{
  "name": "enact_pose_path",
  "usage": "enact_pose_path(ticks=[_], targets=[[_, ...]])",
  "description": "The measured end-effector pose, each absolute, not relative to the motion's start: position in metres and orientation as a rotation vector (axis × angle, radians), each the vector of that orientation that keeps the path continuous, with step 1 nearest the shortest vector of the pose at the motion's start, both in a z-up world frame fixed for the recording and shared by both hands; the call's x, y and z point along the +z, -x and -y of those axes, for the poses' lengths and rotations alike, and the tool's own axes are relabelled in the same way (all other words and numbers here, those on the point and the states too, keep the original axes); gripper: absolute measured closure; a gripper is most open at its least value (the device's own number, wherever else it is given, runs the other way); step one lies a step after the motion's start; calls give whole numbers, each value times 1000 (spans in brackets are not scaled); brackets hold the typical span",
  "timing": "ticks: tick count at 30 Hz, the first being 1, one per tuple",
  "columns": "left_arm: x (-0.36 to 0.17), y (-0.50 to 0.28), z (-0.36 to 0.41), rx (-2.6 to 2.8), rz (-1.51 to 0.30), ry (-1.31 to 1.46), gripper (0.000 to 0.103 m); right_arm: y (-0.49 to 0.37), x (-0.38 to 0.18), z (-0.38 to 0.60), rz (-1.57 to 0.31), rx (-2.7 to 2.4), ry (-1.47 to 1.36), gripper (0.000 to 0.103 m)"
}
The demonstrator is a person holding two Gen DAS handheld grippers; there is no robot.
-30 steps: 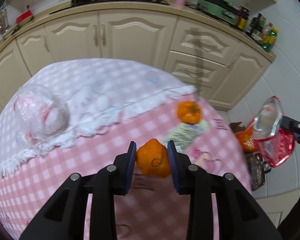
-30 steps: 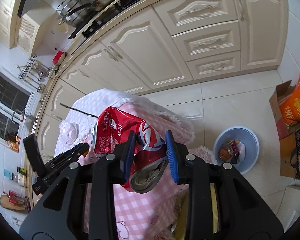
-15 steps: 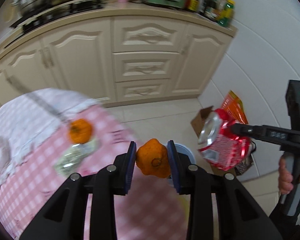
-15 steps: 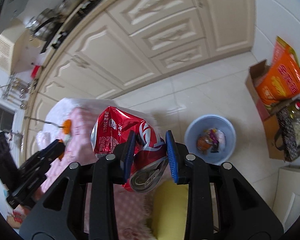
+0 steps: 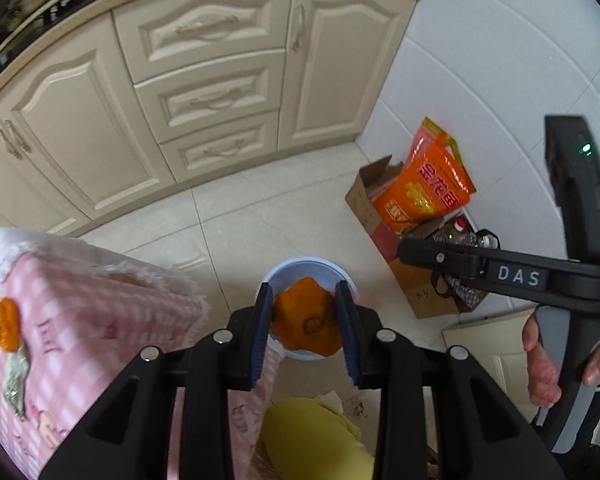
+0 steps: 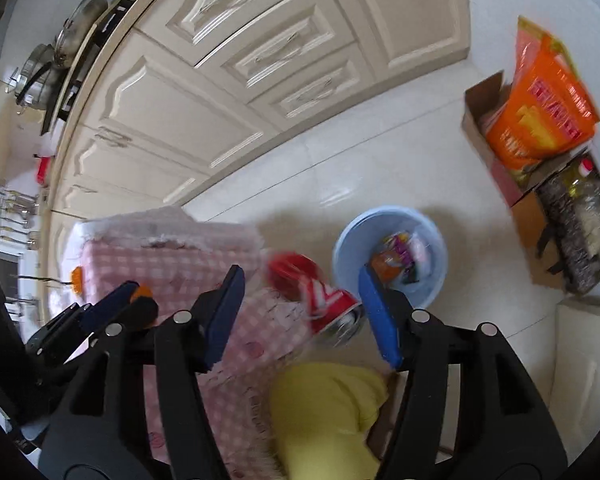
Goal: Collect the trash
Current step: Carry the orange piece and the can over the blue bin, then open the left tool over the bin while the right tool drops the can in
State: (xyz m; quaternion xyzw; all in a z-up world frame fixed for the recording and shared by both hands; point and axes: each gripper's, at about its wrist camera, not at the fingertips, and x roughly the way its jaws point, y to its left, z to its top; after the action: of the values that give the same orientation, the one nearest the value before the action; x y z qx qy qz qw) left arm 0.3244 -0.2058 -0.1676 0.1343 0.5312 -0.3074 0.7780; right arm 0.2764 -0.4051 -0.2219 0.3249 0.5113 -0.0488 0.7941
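My left gripper [image 5: 304, 328] is clamped on the orange peel [image 5: 305, 326], held above the blue bin [image 5: 306, 266] on the floor; my right gripper [image 6: 300, 312] is spread wide, and the crushed red can [image 6: 320, 296], blurred, seems loose between its fingers beside that bin [image 6: 392, 248]

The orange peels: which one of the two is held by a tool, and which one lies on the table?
The orange peel between the left tool fingers is held, above the blue bin. The other peel lies on the pink checked tablecloth.

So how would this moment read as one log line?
left tool: holds orange peel over bin | right tool: open, can falling
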Motion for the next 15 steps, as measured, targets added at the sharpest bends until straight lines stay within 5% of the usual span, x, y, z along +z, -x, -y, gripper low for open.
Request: enact_pose_path(ticks=[12,15], targets=[[-193,-323,252,-713,-1194,-364,71,-256,-218,443,-1059,-161,-741,44],[-194,-322,254,-709,-1194,-369,50,-252,-216,446,-1053,-172,-742,44]])
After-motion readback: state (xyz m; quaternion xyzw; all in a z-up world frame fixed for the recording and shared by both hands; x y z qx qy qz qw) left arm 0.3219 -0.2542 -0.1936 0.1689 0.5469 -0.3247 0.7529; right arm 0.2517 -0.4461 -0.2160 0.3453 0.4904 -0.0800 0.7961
